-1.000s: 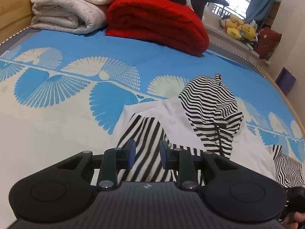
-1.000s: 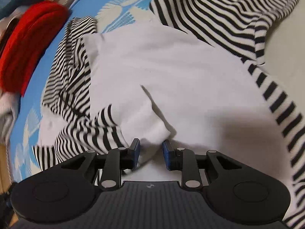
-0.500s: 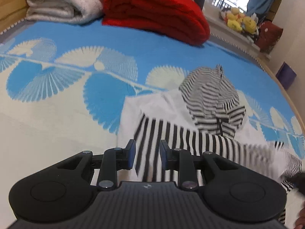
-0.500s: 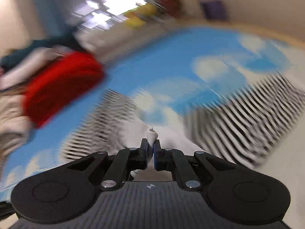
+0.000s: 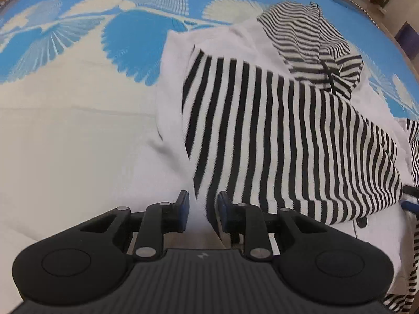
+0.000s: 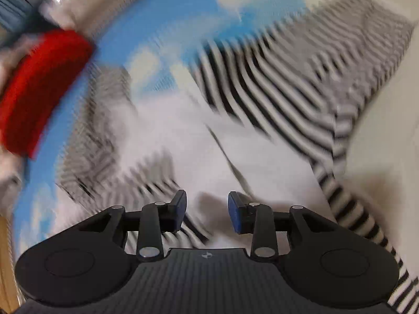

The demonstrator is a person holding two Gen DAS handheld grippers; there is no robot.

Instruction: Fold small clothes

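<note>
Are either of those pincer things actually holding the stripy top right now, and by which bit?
No. Both the left hand-held gripper and the right hand-held gripper are open above the striped top, gripping nothing.

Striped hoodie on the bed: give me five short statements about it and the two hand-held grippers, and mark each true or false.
1. The striped sleeve lies folded across the white body of the hoodie. True.
2. The left hand-held gripper is shut tight on the sleeve. False: its jaws stand apart, with the cloth edge in the gap.
3. The right hand-held gripper is open above the white cloth. True.
4. The bedsheet is plain green. False: it is blue with pale fan shapes.
5. The red blanket lies on top of the hoodie. False: it sits apart from it on the bed.
</note>
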